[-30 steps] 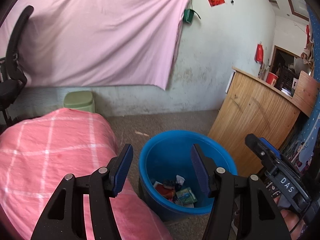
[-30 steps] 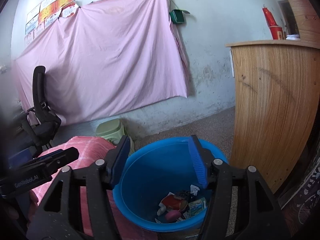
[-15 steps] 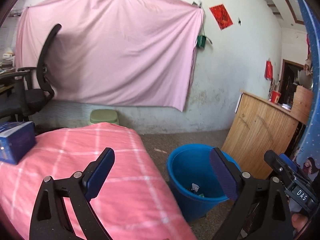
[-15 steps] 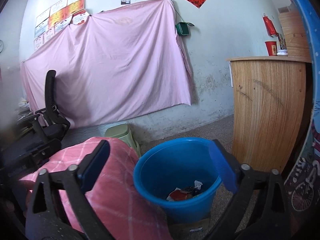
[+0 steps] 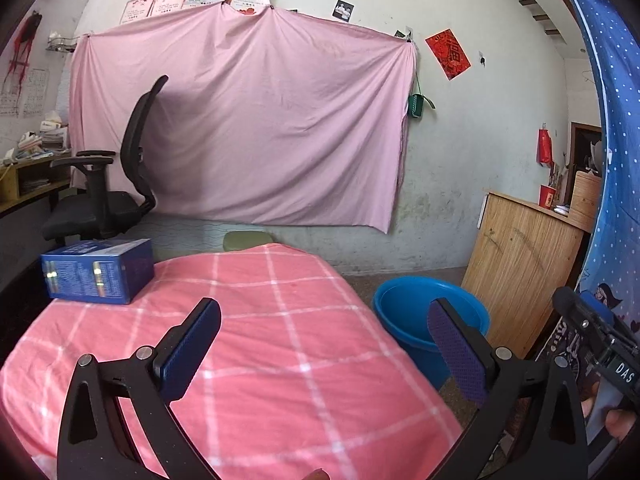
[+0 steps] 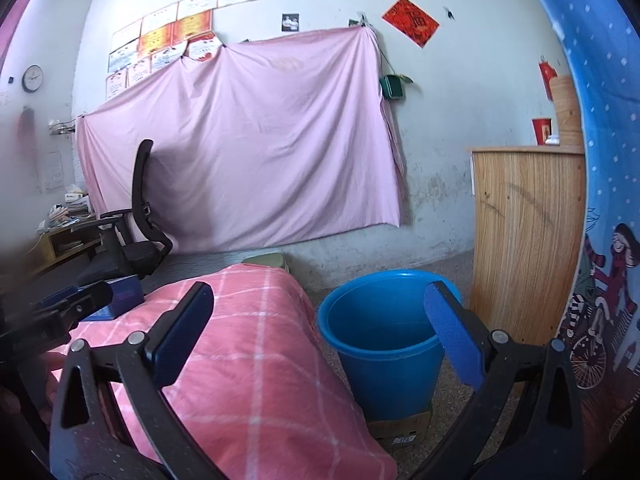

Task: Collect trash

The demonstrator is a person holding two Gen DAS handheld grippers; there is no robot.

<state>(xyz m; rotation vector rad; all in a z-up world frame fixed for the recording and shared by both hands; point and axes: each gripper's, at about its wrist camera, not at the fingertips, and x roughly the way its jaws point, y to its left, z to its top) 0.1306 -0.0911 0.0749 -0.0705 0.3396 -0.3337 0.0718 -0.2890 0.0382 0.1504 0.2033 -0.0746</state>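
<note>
Both claws are spread wide w/ nothing between the pads. Left claw (image 5: 324,340) sits bottom center of its frame, over the pink checked surface (image 5: 260,360). Right claw (image 6: 320,332) is bottom center of its own view, left pad over the pink cloth, right pad in front of the bucket (image 6: 384,344).

Bucket's blue, on the floor just beside the right edge of the surface, lower right-center in both views (image 5: 432,320). In the right view it stands on a flat piece of cardboard (image 6: 404,428). Can't see inside from these angles, so can't tell what trash is in it.

Blue box (image 5: 98,276) lies on the surface at mid left of the left view, near the far edge. In the right view it's mostly hidden behind the other claw at the left edge.

Bg: big pink sheet (image 5: 240,120) hung on the wall, black office chair (image 5: 104,192) at left in front of it, wood cabinet (image 6: 528,240) at right just past the bucket w/ a red cup (image 6: 541,131) on top. Blue patterned curtain (image 6: 600,160) runs down the right edge.
</note>
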